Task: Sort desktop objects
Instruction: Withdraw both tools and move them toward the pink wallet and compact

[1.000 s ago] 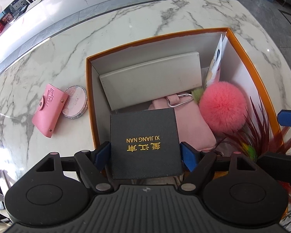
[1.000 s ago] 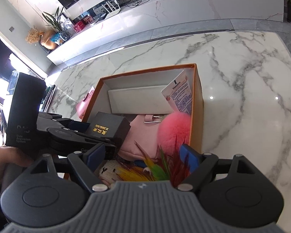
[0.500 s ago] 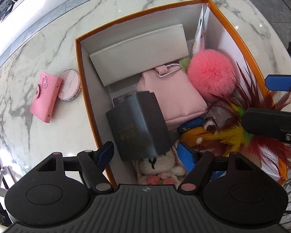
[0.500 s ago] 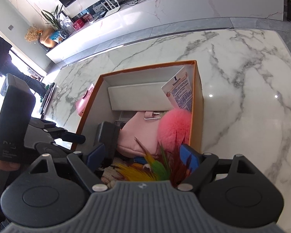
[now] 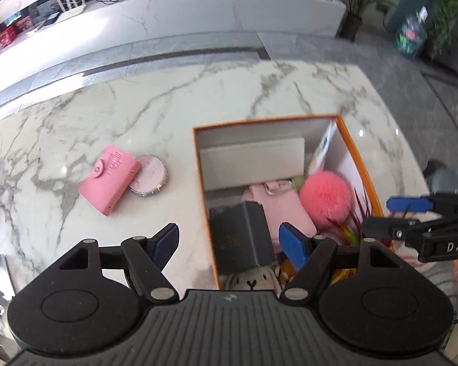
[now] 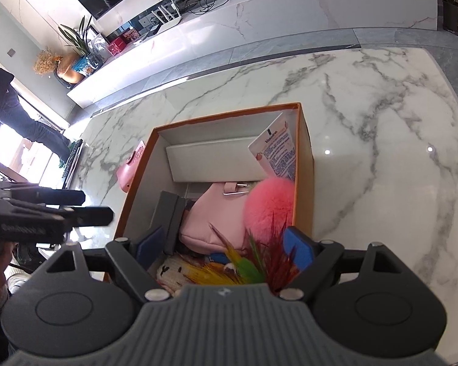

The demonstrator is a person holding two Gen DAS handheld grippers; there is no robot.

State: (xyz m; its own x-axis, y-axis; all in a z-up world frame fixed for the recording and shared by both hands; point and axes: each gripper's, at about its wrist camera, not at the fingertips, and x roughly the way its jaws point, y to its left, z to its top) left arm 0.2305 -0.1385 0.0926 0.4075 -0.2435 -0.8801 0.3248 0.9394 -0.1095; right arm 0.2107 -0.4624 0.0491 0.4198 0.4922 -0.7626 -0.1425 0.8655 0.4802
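**Both claws wide and empty over the orange box**

The left gripper [image 5: 229, 242] stands with its jaws wide and nothing between the pads; it hangs above the box's left wall, one blue pad over the marble table [image 5: 137, 113] and the other over the box's contents. The right gripper [image 6: 224, 245] is likewise spread wide and grips nothing, though the tips of the coloured feathers [image 6: 244, 267] rise into the gap between its fingers.

The dark grey box [image 5: 241, 238] lies inside the orange box [image 5: 198, 167], against its left wall. It rests tilted, leaning on the pink pouch [image 5: 285, 210] beside it, its long axis running from the near end of the orange box toward the far end; the faint gold lettering on its top face is blurred. In the right wrist view the same dark box [image 6: 169, 216] shows as a slab standing on edge along that wall.

Farther back a white flat case [image 5: 252, 161] lies crosswise, its long axis from wall to wall. A printed sachet [image 6: 278, 152] stands upright in the far right corner. The pink pom-pom [image 5: 325, 198] sits against the right wall, and a plush rabbit [image 5: 250, 279] lies at the near end.

Outside on the marble, well left of the box, a pink card holder [image 5: 110, 178] touches a round compact [image 5: 149, 175].
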